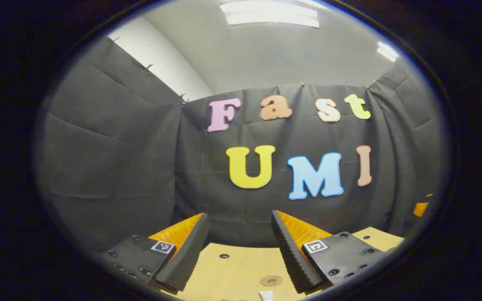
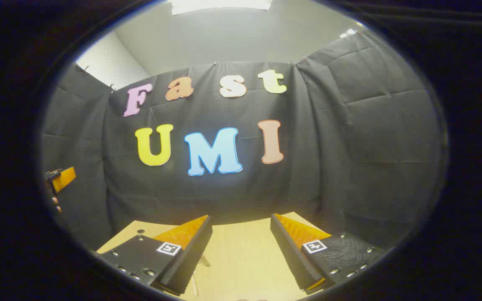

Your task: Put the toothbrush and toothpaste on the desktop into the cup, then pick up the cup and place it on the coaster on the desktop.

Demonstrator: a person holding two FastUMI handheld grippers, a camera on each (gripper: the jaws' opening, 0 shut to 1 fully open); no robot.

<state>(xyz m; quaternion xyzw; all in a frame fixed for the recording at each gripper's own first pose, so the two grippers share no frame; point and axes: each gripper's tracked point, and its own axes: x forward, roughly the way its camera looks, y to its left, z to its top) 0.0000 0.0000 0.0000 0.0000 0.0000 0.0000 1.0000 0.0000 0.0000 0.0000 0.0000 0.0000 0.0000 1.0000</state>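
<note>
In the left gripper view my left gripper (image 1: 239, 215) is held open above the light wooden desktop (image 1: 232, 271), with nothing between its fingers. A small round brown coaster (image 1: 271, 280) lies on the desk just below the gap. A white object (image 1: 266, 295), cut off by the bottom edge, lies near it; I cannot tell what it is. In the right gripper view my right gripper (image 2: 241, 217) is also open and empty over the desktop (image 2: 245, 255). A thin pale object (image 2: 193, 287) pokes out beside its left finger, too little of it showing to identify.
The black cloth wall stands close behind the desk's far edge in both views. A small dark hole (image 1: 224, 256) sits in the desktop. The other gripper (image 2: 61, 177), with a hand (image 2: 57, 205) below it, is at the far left of the right gripper view.
</note>
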